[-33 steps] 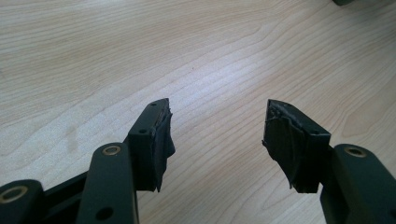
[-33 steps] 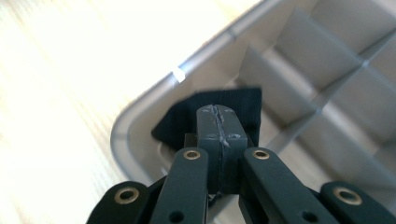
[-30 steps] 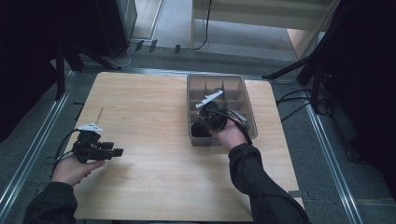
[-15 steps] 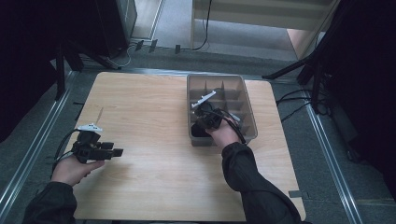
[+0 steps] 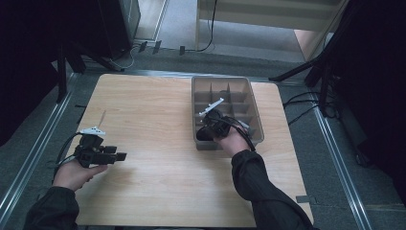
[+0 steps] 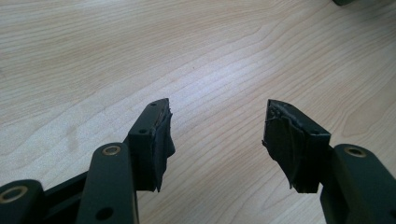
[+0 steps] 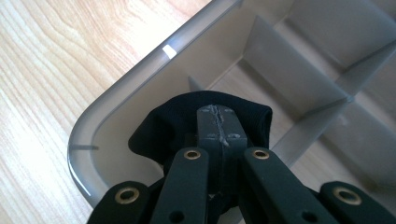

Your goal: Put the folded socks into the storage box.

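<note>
Right gripper (image 7: 218, 122) clamps black cloth (image 7: 159, 128) over grey divided bin's (image 5: 253, 103) 7 o'clock corner compartment. Left gripper (image 6: 217, 133) gapes wide, holding nothing, above table (image 5: 143, 110) at 9 o'clock.

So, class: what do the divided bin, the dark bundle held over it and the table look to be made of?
Divided bin: likely moulded plastic, grey, slightly translucent, with a glossy highlight on its rounded rim.
Dark bundle: probably soft black fabric, matte and folded, pinched by the right tool.
Table: pale wood or wood-look laminate, with visible grain.
</note>
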{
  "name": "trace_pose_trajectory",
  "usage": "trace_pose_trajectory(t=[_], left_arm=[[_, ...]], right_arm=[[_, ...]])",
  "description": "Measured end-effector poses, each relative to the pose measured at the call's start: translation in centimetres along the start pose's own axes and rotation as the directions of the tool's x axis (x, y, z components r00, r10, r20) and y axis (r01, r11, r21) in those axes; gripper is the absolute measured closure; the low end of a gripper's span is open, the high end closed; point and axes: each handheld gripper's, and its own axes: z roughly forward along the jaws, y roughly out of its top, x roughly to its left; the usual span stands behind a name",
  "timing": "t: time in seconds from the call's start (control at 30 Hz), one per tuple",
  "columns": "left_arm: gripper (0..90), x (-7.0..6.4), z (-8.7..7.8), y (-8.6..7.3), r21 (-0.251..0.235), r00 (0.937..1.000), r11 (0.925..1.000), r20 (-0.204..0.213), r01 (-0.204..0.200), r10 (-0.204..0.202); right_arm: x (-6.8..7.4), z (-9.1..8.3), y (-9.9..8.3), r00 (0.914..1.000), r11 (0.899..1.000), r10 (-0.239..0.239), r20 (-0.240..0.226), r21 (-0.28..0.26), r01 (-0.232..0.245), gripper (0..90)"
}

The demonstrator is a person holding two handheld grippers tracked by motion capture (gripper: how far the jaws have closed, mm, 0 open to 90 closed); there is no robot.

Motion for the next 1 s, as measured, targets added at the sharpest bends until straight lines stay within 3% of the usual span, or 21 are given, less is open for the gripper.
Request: trace_pose_trajectory(t=[0.33, 0.83, 1.0], left_arm=[[40.6, 0.0, 0.0, 0.0, -0.001, 1.0000, 1.0000, -0.001, -0.001, 0.001], [40.6, 0.0, 0.1, 0.1, 0.003, 1.0000, 1.0000, 0.002, -0.004, 0.004], [40.6, 0.0, 0.1, 0.1, 0.002, 1.0000, 1.0000, 0.001, -0.003, 0.003]], right_arm=[[0.5, 0.7, -0.1, 0.9997, 0.998, -0.026, 0.000, 0.052, 0.026, 89.8], [0.6, 1.2, -0.1, 0.9999, 0.997, 0.000, -0.010, 0.077, 0.000, 89.8], [0.4, 1.3, -0.1, 0.9992, 0.996, 0.005, -0.040, 0.093, -0.001, 89.7]])
